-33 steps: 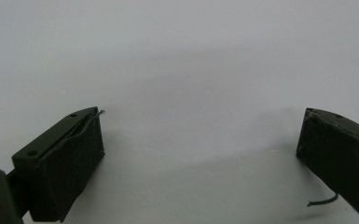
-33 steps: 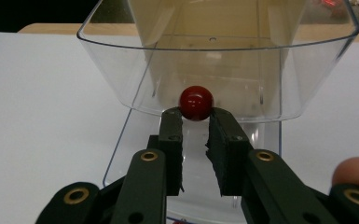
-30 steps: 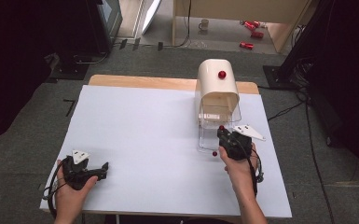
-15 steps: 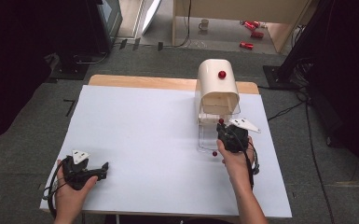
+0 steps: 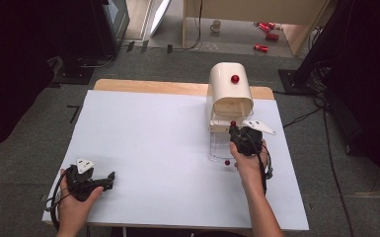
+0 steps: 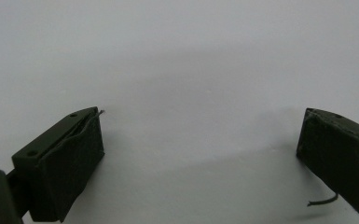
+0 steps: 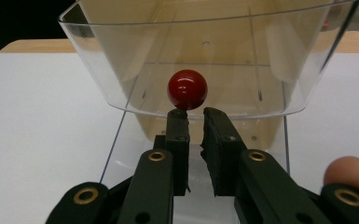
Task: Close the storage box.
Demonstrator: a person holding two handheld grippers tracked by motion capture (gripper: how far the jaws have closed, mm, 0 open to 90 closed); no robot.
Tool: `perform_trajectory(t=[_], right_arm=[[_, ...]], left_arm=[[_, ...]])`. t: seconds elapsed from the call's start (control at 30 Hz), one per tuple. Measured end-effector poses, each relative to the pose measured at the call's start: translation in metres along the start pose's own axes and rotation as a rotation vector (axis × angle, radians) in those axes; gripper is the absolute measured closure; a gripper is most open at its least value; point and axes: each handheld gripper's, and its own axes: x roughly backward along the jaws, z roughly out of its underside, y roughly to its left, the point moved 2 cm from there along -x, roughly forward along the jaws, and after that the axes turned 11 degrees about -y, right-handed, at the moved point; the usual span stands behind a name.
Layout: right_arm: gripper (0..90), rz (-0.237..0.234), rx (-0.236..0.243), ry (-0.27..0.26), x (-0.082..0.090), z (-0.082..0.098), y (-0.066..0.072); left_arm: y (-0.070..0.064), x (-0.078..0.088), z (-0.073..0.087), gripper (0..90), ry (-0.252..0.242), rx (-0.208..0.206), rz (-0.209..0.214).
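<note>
Right gripper view: red knob above shut fingers.

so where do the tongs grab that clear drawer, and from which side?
By the red knob at the middle of the clear drawer front, coming straight on from the person's side. It is the one part standing proud of the smooth curved wall. The right tongs are shut just below the knob, so they would likely need to open and rise.

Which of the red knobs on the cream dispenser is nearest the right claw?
The red knob on the clear drawer's front, just past the right claw. The others sit on the cream dome and low by the table.
</note>
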Motion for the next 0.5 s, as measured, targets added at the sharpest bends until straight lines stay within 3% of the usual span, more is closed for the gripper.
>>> perform_trajectory(t=[0.5], right_arm=[[80.0,0.011,0.005,-0.005,-0.014,-0.010,0.000]], left_arm=[[0.000,0.000,0.000,0.4,-0.001,0.001,0.000]])
